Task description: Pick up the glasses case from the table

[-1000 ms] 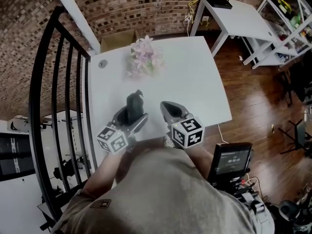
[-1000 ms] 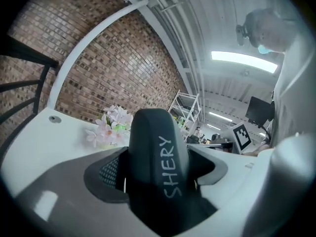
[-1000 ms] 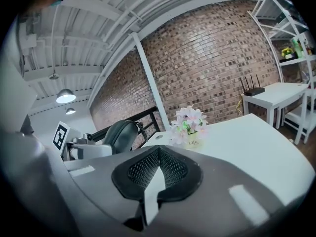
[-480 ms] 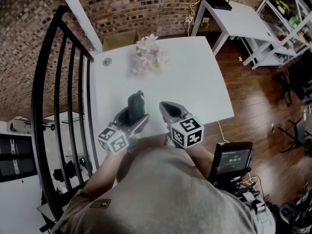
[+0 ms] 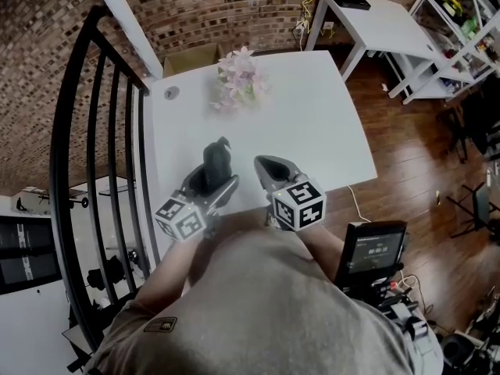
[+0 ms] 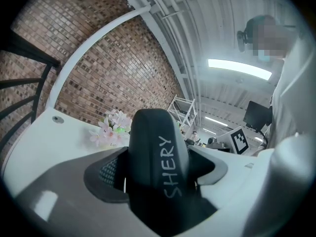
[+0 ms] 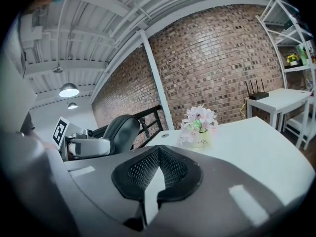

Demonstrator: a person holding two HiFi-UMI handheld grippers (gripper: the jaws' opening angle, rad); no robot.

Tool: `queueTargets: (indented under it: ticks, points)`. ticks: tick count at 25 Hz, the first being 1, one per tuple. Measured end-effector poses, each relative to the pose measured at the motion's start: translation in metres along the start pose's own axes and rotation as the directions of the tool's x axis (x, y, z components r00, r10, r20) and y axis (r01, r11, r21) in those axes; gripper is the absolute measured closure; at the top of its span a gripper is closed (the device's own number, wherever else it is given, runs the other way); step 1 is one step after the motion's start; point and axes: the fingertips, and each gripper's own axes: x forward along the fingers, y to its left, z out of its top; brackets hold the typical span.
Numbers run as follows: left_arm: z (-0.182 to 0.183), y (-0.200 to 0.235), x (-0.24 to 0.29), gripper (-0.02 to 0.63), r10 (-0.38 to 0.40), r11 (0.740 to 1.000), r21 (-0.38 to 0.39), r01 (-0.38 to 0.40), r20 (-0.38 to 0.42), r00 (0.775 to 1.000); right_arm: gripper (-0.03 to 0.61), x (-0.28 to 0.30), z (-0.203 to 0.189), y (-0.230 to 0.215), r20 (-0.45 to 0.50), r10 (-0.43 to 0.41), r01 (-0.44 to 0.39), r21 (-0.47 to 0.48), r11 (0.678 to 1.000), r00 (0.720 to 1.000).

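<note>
The dark glasses case (image 5: 216,161) stands upright between the jaws of my left gripper (image 5: 211,180), lifted above the white table (image 5: 312,123). In the left gripper view the case (image 6: 157,167) fills the middle, with pale lettering along its side, and the jaws press both its flanks. My right gripper (image 5: 269,170) hovers beside it to the right, jaws nearly touching with nothing between them. The right gripper view shows its padded jaws (image 7: 154,174) closed up and the case (image 7: 121,130) at left in the other gripper.
A small pot of pink flowers (image 5: 238,80) sits near the table's far edge. A black stair railing (image 5: 94,170) runs along the left. A second white table (image 5: 383,26) with a router stands at the back right, shelving beyond it.
Both grippers and the held case have barely shifted; the head view has tilted slightly, so the table sits a little higher in frame.
</note>
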Motion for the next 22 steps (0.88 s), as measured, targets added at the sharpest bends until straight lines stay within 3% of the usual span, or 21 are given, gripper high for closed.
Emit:
queueTargets:
  ticks: [22]
  points:
    - [-0.0054,-0.0029,0.0010,0.245,-0.003,1.000,0.005,0.003,-0.015,1.000,0.569,0.0011,-0.0025,-0.0007,0.004,0.004,-0.004,-0.004,1.000,1.000]
